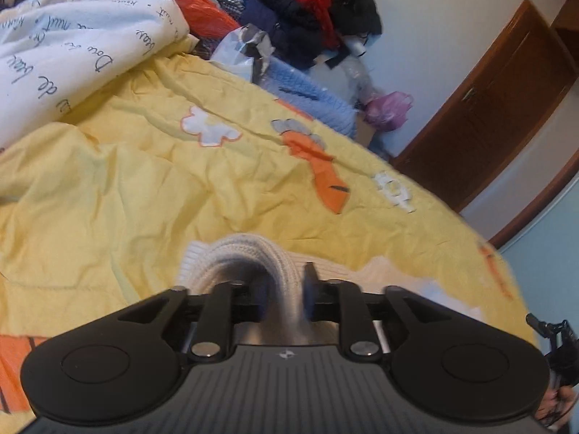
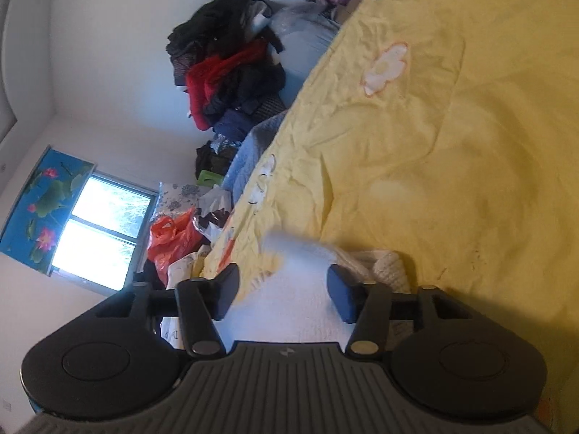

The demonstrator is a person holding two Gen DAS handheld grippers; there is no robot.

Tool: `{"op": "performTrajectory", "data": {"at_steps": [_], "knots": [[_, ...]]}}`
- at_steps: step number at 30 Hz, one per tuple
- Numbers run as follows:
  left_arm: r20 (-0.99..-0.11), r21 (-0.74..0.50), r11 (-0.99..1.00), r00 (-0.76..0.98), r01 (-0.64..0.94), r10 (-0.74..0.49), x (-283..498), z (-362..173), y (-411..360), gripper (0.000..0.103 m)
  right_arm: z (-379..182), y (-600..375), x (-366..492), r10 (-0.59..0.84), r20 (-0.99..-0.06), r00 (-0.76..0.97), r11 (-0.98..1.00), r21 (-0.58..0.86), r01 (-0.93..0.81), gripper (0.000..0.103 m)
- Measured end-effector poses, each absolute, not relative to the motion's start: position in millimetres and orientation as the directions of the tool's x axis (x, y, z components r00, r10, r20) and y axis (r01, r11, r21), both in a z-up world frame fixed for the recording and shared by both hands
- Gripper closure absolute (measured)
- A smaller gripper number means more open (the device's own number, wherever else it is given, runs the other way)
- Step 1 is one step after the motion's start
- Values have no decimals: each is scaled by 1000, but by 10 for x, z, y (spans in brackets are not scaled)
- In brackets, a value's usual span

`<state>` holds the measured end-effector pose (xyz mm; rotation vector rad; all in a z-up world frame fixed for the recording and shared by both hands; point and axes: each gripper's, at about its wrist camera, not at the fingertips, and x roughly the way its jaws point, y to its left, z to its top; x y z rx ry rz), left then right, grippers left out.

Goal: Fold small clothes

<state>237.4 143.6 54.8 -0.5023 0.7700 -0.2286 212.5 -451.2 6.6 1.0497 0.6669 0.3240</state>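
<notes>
From the left wrist camera, the left gripper (image 1: 278, 285) stands partly open over a white knitted garment (image 1: 235, 256) lying on the yellow bedspread (image 1: 144, 181). A ribbed fold of the knit arches up between the fingers (image 1: 309, 275), which do not appear to press it. The garment's long axis seems to run across the picture, trailing right toward the bed's edge.

From the right wrist camera, the right gripper (image 2: 282, 289) is wide open, its fingers (image 2: 338, 293) clear on either side of a blurred white stretch of the garment (image 2: 289, 289). The garment reaches forward from the camera; a bunched knit part lies just right of the fingers.
</notes>
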Motion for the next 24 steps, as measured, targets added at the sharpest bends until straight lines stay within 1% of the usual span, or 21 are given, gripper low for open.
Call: {"op": "performTrajectory", "data": {"at_steps": [1,2,3,4,5,6,8,12,15,16,18,19,21,23,24], "knots": [[-580,-536,844,718,19,-385,2301,613,1492,57,144,-4500,2050,541,-335,771,491,871,34,18],[-557,-550,835,737,17,-382,2235,676,1547,39,226,-4501,1951,533,-319,783,506,863,7,11],[-522,-567,824,771,8,-366,2126,775,1638,22,297,-4505,1854,525,-310,793,522,853,-12,12],[-485,-580,815,806,-6,-340,2015,861,1725,18,367,-4516,1748,519,-304,799,539,842,-30,12],[-451,-589,808,835,-14,-315,1892,923,1802,17,436,-4558,1618,520,-291,803,544,838,-48,12],[-437,-592,806,850,-23,-296,1773,983,1870,17,478,-4584,1487,520,-279,807,541,839,-58,12],[-432,-610,792,853,-37,-293,1533,1006,1963,17,526,-4617,1177,523,-252,814,528,845,-77,12],[-484,-599,797,826,-74,-287,968,796,1942,17,435,-4612,502,525,-246,815,509,858,-69,12],[-527,-599,797,790,-83,-314,649,540,1844,17,209,-4535,73,522,-285,804,490,872,-10,12],[-546,-606,790,770,-91,-330,578,426,1807,17,124,-4499,-29,518,-316,795,495,869,23,12],[-589,-606,786,733,-120,-342,569,261,1741,17,-15,-4442,-161,499,-352,792,503,862,65,11],[-612,-599,788,715,-142,-337,598,188,1701,17,-35,-4420,-201,490,-340,803,507,860,55,10],[-605,-581,801,734,-144,-307,658,188,1651,17,-36,-4369,-194,480,-334,811,495,866,64,11],[-616,-565,807,739,-172,-273,759,214,1623,18,-50,-4325,-118,488,-325,810,468,881,71,10],[-606,-563,807,754,-181,-254,779,225,1621,25,-55,-4281,-52,491,-327,807,463,883,76,10]]}}
